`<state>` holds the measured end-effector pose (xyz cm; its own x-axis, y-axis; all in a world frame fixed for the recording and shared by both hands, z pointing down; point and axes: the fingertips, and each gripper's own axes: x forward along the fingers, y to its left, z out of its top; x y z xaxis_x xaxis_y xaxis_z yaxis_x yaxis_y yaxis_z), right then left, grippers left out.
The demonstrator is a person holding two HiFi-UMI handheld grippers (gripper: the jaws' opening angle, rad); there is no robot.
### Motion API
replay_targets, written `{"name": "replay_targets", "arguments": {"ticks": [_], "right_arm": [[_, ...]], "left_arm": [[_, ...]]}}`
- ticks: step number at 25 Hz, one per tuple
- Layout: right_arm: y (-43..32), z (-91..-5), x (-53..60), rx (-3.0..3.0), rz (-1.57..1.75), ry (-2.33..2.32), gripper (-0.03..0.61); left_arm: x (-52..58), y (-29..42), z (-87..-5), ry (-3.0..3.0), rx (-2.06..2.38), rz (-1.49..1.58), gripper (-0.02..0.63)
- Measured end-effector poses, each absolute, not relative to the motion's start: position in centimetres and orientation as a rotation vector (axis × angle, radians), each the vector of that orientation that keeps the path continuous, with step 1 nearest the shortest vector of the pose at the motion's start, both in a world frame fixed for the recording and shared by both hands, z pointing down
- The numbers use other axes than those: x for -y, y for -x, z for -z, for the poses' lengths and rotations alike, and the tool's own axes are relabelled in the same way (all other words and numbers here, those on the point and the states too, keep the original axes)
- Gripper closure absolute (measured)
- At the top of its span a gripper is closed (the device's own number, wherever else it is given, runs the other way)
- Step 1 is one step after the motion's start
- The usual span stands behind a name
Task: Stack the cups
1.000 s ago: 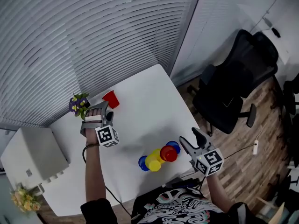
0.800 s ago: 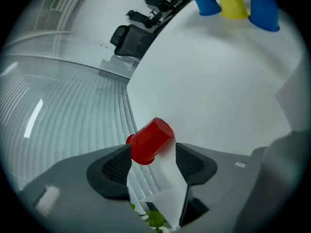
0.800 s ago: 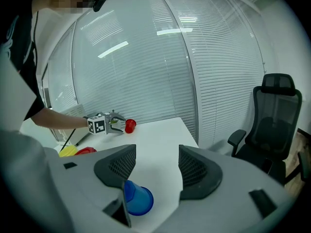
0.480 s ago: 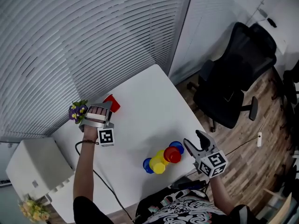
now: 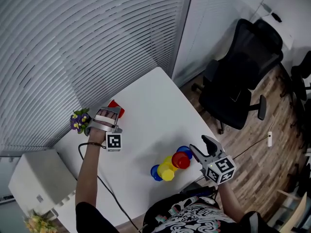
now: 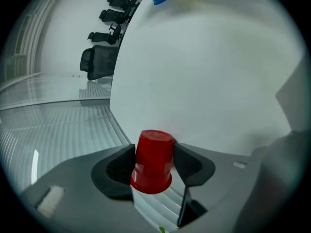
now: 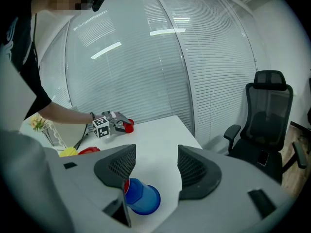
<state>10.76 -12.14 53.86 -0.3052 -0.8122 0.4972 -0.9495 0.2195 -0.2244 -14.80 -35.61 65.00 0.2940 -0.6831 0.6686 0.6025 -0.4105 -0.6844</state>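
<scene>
Closing L claw point(image 6: 153, 152) just now on red cup point(image 6: 154, 164), pads touching both sides, far edge of table point(image 5: 150, 110); R claw point(image 7: 156, 161) spread, nearer cup cluster point(image 5: 170, 165) at near edge.

One white table point(image 5: 146, 96); five cups on it: two red, the lone red cup point(image 5: 116, 109) at centre left and the clustered red cup point(image 5: 181, 160) at lower centre; two blue cups point(image 5: 155, 173); one yellow cup point(image 5: 165, 171); two flower bunches point(image 5: 80, 120) at left.
</scene>
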Motion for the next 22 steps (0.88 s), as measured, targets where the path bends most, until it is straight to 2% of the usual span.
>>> {"name": "replay_targets", "arguments": {"ticks": [10,22], "right_arm": [[-11.0,-53.2,12.1,2.229,-0.717,-1.691,0.316],[-10.2,-48.9,13.9,2.404,-0.691,-1.690,0.327]], "left_arm": [[34.3,14.5,-63.9,1.557,-0.240,1.399,0.383],[30.8,12.0,-56.9,2.145,-0.836,1.191,0.387]]}}
